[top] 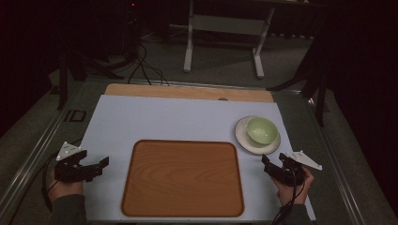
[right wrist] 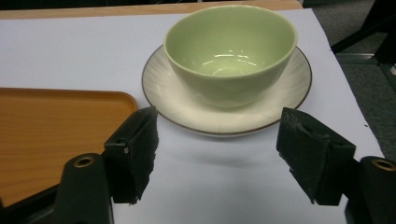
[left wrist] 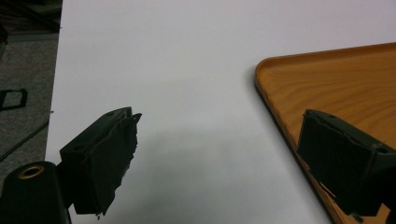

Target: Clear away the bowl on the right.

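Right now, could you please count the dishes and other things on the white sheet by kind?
Bowls: 1, the green bowl
Plates: 1, the white plate under it
Trays: 1, the wooden tray
Total: 3

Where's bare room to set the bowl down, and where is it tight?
The wooden tray is bare all over. The white mat is free between the tray's far edge and the table's wooden strip, and left of the tray up to the left gripper. Tight spot: the near right corner, where the green bowl sits on its plate ahead of the right gripper.
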Demonstrator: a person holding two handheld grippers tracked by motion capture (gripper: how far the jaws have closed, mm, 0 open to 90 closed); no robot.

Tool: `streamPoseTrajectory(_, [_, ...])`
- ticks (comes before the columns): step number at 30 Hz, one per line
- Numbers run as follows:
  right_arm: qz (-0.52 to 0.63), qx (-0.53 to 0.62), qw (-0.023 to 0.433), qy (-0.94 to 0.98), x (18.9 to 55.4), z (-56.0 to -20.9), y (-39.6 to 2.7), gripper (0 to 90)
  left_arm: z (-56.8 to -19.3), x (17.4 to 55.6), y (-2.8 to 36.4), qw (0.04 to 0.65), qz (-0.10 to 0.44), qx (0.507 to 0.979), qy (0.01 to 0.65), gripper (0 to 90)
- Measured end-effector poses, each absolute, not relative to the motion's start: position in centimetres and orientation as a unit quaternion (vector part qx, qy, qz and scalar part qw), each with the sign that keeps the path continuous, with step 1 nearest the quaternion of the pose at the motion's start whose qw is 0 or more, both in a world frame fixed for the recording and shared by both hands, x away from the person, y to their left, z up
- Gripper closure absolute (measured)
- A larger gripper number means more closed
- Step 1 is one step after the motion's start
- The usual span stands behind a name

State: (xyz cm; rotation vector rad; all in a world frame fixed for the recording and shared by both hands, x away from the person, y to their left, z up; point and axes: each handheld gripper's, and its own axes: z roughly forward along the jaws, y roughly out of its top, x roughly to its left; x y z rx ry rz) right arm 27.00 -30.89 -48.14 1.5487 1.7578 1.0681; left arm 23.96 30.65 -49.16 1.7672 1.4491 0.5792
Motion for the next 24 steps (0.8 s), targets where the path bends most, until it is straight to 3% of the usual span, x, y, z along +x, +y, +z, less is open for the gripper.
streamPoseTrajectory(14, [0.392, 0.576, 0.288, 0.657, 26.7, -47.7, -30.9, 32.8, -49.2, 24.0, 30.6, 0.385, 0.226, 0.692, 0.567, 11.7])
streamPoseTrajectory(24, [0.403, 0.566, 0.301, 0.653, 26.1, -46.7, -31.0, 26.6, -49.2, 24.0, 30.6, 0.384, 0.224, 0.693, 0.568, 11.7])
